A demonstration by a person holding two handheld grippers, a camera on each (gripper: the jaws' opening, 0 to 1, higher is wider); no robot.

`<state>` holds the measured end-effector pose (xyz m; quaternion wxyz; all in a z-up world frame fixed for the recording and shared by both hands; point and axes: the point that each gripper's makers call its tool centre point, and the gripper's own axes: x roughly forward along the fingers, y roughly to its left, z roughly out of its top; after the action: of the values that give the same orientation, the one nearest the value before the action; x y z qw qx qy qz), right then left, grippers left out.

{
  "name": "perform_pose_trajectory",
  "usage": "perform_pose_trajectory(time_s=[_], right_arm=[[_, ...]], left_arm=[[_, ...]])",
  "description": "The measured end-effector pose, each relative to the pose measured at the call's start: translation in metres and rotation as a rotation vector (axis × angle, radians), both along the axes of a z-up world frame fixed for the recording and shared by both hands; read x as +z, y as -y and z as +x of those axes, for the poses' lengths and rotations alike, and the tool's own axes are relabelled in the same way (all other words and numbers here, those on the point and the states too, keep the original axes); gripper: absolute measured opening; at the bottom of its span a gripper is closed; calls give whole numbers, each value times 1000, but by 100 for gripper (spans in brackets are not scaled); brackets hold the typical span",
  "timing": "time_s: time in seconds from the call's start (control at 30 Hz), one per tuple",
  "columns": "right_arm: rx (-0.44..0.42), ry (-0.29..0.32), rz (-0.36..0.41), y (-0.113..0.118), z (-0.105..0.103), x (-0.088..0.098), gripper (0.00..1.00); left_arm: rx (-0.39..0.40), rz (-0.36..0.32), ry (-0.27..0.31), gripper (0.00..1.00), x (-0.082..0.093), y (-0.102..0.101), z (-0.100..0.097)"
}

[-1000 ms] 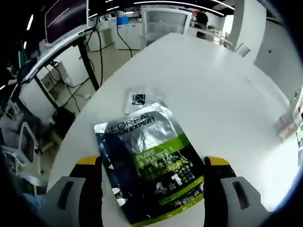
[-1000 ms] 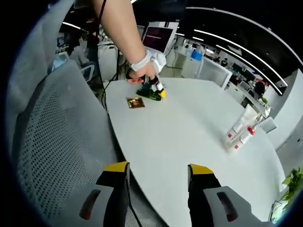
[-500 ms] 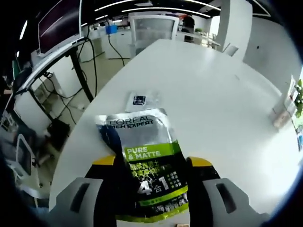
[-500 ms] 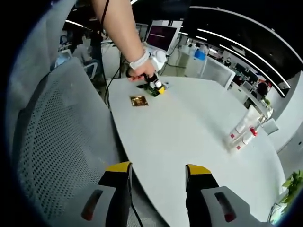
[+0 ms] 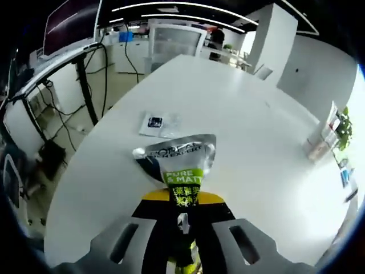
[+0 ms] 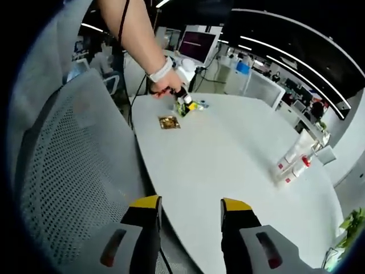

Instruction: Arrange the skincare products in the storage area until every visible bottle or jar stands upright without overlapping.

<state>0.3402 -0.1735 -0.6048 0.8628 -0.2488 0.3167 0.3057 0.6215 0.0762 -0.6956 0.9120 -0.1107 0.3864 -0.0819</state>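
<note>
My left gripper (image 5: pixel 182 201) is shut on the lower end of a silver and green L'Oreal Men Expert pouch (image 5: pixel 179 161), which stands up from the jaws above the white table (image 5: pixel 245 97). In the right gripper view that gripper (image 6: pixel 183 103) appears far off in a person's hand, with the pouch (image 6: pixel 191 106) in it. A few white bottles with red caps (image 6: pixel 293 160) stand at the table's far side, also seen as bottles (image 5: pixel 319 140) at the right. My right gripper (image 6: pixel 189 204) hangs open over the table's near edge, holding nothing.
A small clear sachet (image 5: pixel 157 123) lies flat beyond the pouch. A gold sachet (image 6: pixel 169 122) lies near the person's hand. A grey mesh chair (image 6: pixel 63 165) stands close on the left. Desks, cables and monitors lie beyond the table.
My left gripper's jaws have closed on the pouch, which now bends upward off the table. The right gripper stays open and has barely moved.
</note>
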Motion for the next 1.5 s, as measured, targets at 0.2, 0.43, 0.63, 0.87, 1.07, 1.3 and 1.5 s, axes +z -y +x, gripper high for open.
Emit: perform_pose_trajectory(time_s=[0.2,0.43,0.63,0.87,1.07,1.3,1.5], right_arm=[[-42,25,7,7,6,5,35],[-39,41,-8,8,5,6,33],[-29,42,-12,6,4,6,30],[-83,35,-25,18,6,2,29],[-93,80,-40,22,9,8,28],[-81,83,-34,20,8,9,27],[-110,59,-101,35,8,1,23]], left_arm=[[-13,-157,110,8,42,16,-7],[-141,-216,290,8,115,34,-23],[-256,-215,432,8,172,52,-61],[-472,-174,544,8,202,82,-132],[-517,-111,523,8,188,82,-170],[-465,-45,546,7,180,77,-176],[-573,42,520,7,167,97,-188]])
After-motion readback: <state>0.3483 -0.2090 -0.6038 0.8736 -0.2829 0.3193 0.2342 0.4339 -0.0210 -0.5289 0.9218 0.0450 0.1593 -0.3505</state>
